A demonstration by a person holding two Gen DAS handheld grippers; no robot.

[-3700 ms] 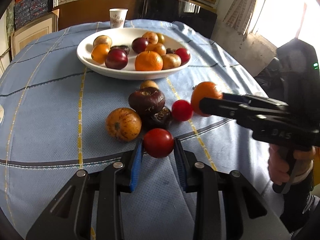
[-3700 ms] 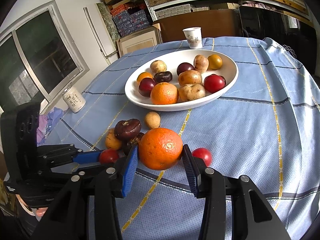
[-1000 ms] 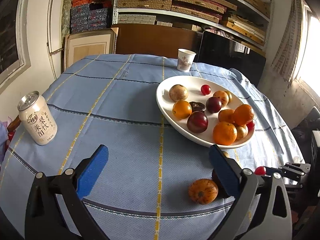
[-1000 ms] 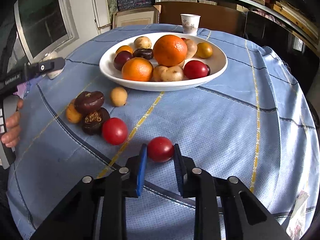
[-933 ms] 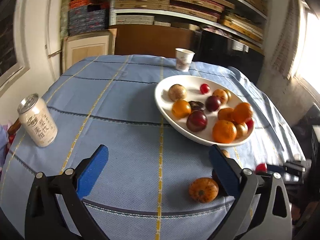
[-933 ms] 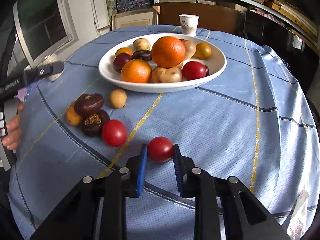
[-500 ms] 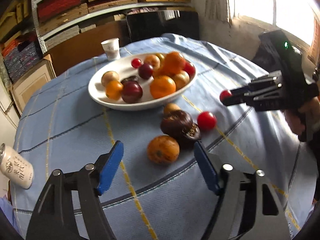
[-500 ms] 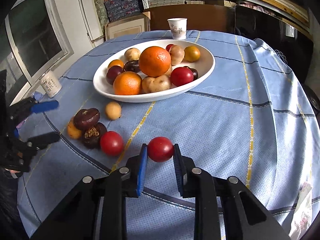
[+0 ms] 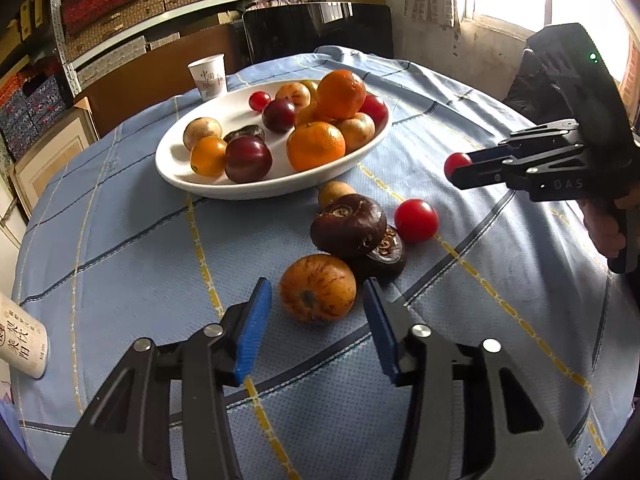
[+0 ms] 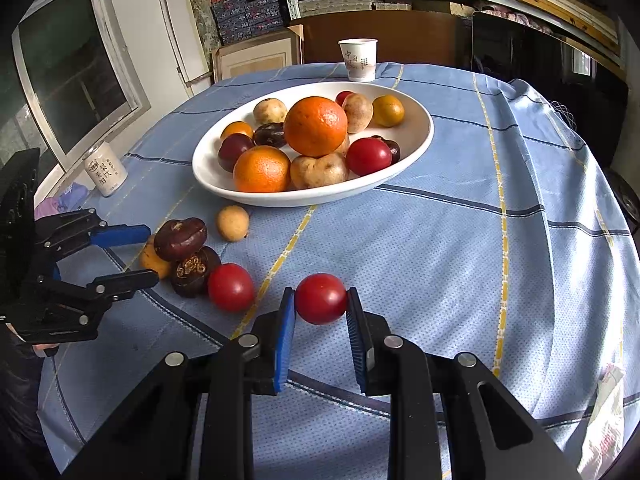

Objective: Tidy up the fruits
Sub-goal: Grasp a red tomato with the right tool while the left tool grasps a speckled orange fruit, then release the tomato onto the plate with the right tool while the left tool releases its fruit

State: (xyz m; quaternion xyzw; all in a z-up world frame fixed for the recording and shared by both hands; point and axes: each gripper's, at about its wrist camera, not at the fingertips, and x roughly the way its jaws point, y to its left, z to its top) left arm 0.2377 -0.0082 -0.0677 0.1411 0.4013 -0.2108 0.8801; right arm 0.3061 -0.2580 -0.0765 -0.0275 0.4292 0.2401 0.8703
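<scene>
In the right wrist view, the speckled orange fruit beside the left gripper's fingers is mostly hidden behind two dark fruits. In the left wrist view, the can left of the fingers is cut off by the edge.

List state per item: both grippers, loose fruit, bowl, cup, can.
left gripper: closing, speckled orange fruit between jaws, not gripped
right gripper: shut on red tomato
second red tomato: loose on cloth
white bowl: heaped with fruit
paper cup: upright
can: upright
</scene>
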